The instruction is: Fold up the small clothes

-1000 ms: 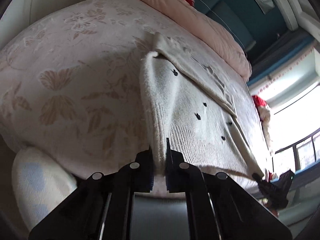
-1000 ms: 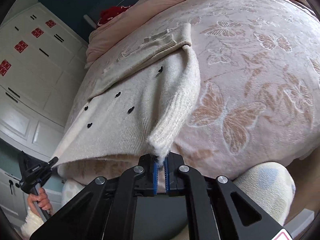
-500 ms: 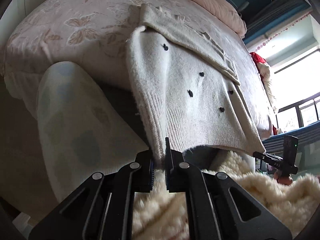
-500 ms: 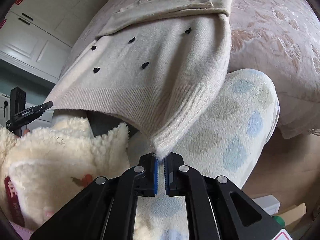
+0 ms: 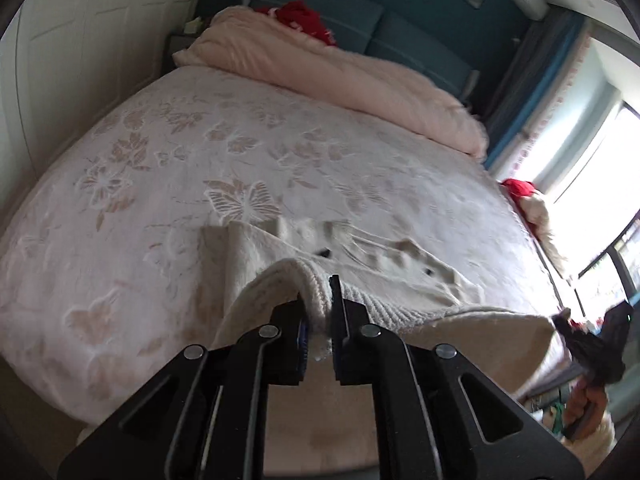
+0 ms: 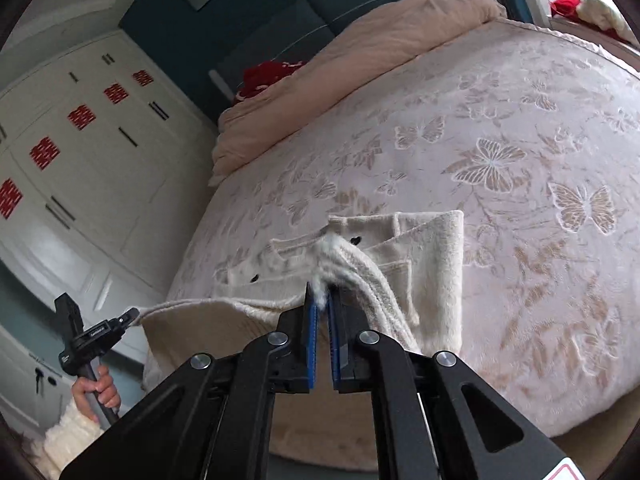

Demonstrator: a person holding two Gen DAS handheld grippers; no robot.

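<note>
Mid-fold – the left gripper (image 5: 318, 322) and right gripper (image 6: 322, 312) each pinch the cream sweater's (image 6: 432, 248) ribbed hem, jaws easing, near the bed's (image 6: 520, 128) foot edge – next, lay the hem flat, release

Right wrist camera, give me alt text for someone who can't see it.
The right gripper, its jaws easing open, pinches a corner of a cream knit sweater being folded on a butterfly-patterned bed. At left, a hand holds the other gripper on the far corner.

No legible text. Red square decals (image 6: 81, 117) on the white wardrobe doors (image 6: 100, 184) and small white lettering on the left gripper (image 6: 132, 317) are too small to read.
</note>
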